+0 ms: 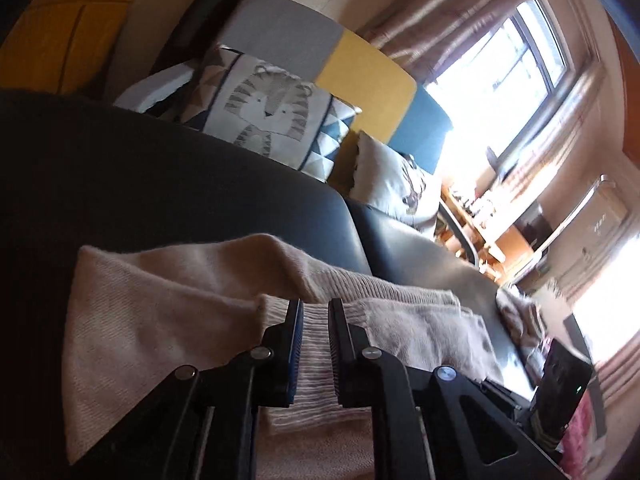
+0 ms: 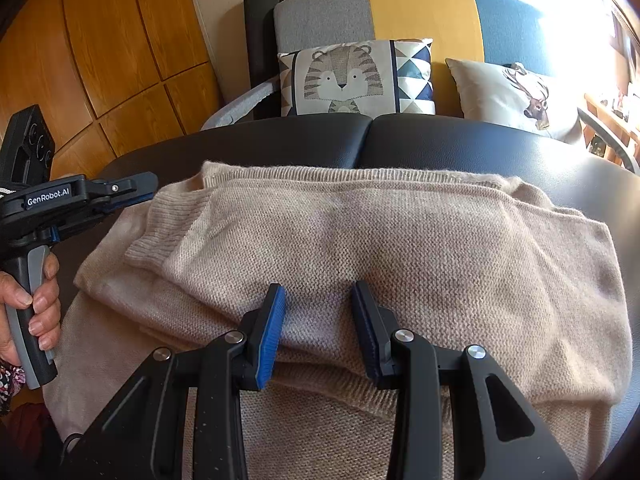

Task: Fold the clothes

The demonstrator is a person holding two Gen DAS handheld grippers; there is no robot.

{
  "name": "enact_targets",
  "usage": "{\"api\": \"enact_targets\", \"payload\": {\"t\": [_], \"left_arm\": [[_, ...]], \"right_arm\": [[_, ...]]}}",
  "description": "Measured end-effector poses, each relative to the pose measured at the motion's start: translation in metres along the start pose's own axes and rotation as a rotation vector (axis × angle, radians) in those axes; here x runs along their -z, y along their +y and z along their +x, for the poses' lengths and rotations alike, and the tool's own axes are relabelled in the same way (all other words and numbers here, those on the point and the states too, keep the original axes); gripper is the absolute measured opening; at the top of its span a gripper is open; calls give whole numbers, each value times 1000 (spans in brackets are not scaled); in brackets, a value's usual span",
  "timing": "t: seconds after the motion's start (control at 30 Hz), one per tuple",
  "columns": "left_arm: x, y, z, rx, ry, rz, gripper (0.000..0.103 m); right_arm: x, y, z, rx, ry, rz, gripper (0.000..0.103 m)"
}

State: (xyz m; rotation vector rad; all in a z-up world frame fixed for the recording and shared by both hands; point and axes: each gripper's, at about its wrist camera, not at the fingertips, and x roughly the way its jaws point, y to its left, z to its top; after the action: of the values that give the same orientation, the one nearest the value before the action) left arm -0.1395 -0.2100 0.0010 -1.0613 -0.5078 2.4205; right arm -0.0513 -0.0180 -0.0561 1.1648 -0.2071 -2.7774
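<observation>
A: Where is the sweater [image 2: 360, 240]?

B: It lies on the black padded table [image 2: 500, 148], a beige knit folded over on itself, with a ribbed cuff [image 2: 160, 220] turned across its left part and a ribbed edge running along the far side.

A: And the right claw [image 2: 319, 300]?

B: It points down at the near fold of the sweater. Its jaws stand partly apart, blue pads facing each other, with the knit showing in the gap. I can't tell for sure whether the pads press the cloth; nothing looks pinched between them.

A: The left claw [image 1: 315, 316]?

B: In the right wrist view it sits at the left edge of the sweater, held by a hand [image 2: 28, 312] on its grey grip, its tip just by the ribbed cuff. In its own view the jaws stand narrowly apart, the ribbed knit visible in the slit between them, not clamped.

A: What's behind the table?

B: A sofa with grey, yellow and blue back panels [image 2: 420, 8], a tiger cushion [image 2: 352, 76] and a deer cushion [image 2: 516, 96] on it, wood panelling [image 2: 100, 40] to the left, a bright window [image 1: 512, 60] off to the right.
</observation>
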Motion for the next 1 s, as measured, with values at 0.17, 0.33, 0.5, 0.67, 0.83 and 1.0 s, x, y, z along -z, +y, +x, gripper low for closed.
{"api": "enact_targets", "payload": {"t": [0.17, 0.33, 0.5, 0.67, 0.83, 1.0], "left_arm": [[15, -2, 19, -114, 98, 4, 12], [31, 3, 8, -163, 77, 36, 12], [28, -11, -4, -168, 30, 62, 12], [40, -31, 3, -198, 43, 175, 17], [41, -22, 10, -193, 69, 151, 17], [38, -15, 16, -162, 68, 147, 17]], "right_arm": [[-1, 0, 0, 0, 0, -1, 38], [-2, -1, 0, 0, 0, -1, 38], [-5, -6, -5, -35, -5, 26, 38], [-6, -21, -22, -19, 2, 74, 38], [0, -33, -22, 7, 2, 64, 40], [-4, -26, -10, 63, 3, 24, 42]]}}
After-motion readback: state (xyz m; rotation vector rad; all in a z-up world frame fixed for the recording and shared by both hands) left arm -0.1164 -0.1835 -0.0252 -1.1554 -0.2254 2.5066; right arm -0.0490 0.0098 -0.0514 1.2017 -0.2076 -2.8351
